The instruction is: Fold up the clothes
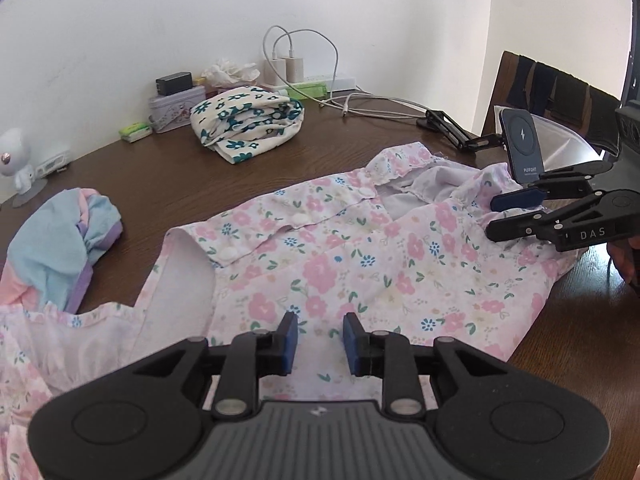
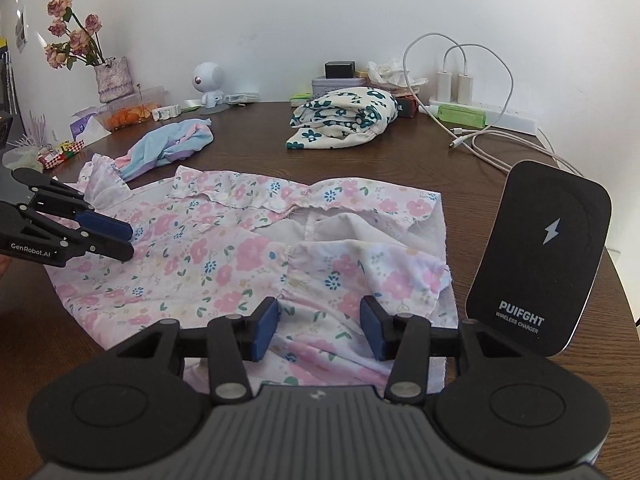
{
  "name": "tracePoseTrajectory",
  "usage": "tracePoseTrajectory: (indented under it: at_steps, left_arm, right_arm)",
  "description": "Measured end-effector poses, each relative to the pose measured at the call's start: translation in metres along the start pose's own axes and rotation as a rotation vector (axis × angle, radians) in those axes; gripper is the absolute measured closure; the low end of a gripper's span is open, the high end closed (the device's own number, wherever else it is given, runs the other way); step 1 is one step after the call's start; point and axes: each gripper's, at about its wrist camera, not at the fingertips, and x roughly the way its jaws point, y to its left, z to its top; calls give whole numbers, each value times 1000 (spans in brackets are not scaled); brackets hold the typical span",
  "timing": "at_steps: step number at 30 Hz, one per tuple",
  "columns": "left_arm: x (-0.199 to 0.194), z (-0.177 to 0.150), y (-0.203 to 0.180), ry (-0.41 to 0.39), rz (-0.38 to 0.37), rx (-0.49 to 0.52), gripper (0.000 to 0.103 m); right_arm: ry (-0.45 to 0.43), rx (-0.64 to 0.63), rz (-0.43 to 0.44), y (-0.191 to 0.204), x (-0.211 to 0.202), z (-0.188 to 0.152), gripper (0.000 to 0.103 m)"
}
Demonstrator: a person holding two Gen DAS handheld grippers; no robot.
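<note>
A dark wooden table point(image 2: 256, 148) carries a spread pink floral garment point(image 2: 240, 256), a folded cream-and-teal floral bundle point(image 2: 344, 116), a crumpled pastel cloth point(image 2: 168, 148), white charging cables point(image 2: 492, 136) and a power strip point(image 2: 512, 120).

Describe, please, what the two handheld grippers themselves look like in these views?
Both are matte black linkage frames with silver pivot pins, a ribbed grey body and blue pads on the fingertips. The left gripper reads "GenRobot.AI" on its side; the right gripper reads "DAS".
</note>
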Motion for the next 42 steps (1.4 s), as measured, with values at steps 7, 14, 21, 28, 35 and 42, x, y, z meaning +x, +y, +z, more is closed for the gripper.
tracePoseTrajectory:
  at_steps: [7, 14, 21, 28, 35, 42]
  left_arm:
    - [-23, -3, 38, -19, 80, -66, 54]
    - [-3, -6, 61, 32, -29, -136, 69]
    - [7, 2, 72, -18, -113, -209, 75]
    - [15, 4, 56, 35, -153, -156, 102]
    - [-11, -5, 54, 83, -156, -131, 103]
    - [-29, -8, 64, 19, -172, -165, 83]
  right_arm:
    - [-71, 52, -35, 0, -39, 1, 31]
    - [-24, 185, -47, -12, -50, -24, 31]
    - [-10, 240, -15, -10, -52, -35, 35]
    - [-4, 280, 62, -10, -53, -38, 91]
    - [9, 300, 168, -17, -71, -36, 96]
    - [36, 320, 194, -21, -67, -42, 94]
